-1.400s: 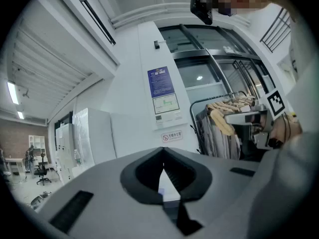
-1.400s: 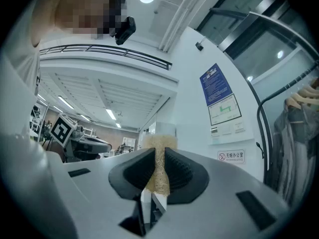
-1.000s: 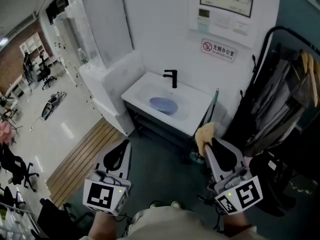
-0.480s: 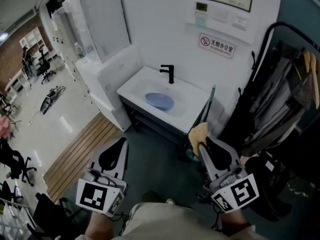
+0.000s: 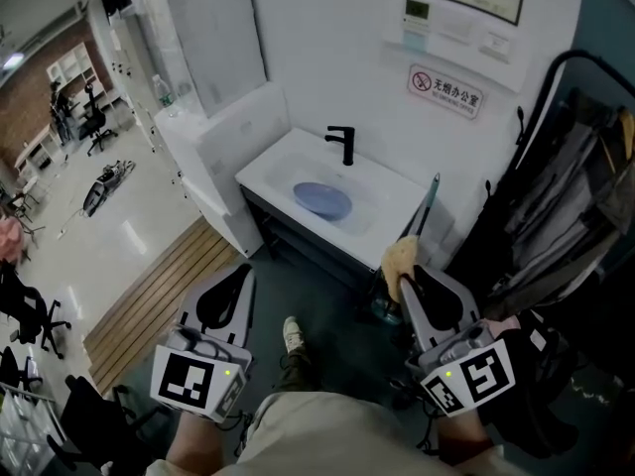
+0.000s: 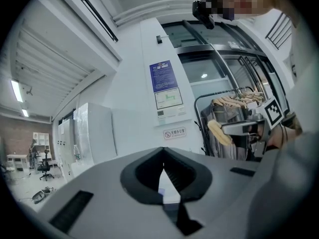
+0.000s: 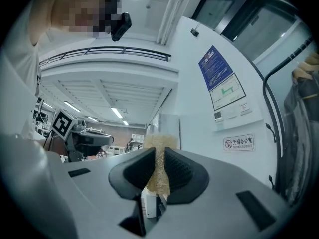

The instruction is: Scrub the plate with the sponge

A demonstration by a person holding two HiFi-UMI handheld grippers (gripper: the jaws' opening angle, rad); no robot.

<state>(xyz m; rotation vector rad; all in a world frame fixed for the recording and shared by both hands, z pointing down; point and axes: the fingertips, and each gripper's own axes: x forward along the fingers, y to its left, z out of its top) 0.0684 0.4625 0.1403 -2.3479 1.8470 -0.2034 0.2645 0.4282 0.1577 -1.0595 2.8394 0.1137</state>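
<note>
Right gripper point(image 7: 158, 166) clamps the soft, light sponge point(image 5: 400, 259) by its lower end, left gripper point(image 6: 163, 171) is closed on nothing, and the blue plate point(image 5: 322, 200) lies in the sink point(image 5: 402, 198), well ahead of both, probably slick, rigid and breakable, best steadied at its rim.

In the basin of the sink point(image 5: 397, 206), the plate point(image 5: 322, 200); behind it, by the wall, the tap point(image 5: 342, 145). Right of the sink, a clothes rack point(image 5: 566, 196); left of it, on the floor, wooden boards point(image 5: 149, 310). Before the sink, well apart, left gripper point(image 5: 238, 278) and right gripper point(image 5: 412, 278), with the sponge point(image 5: 400, 256) between the right one's jaws
</note>
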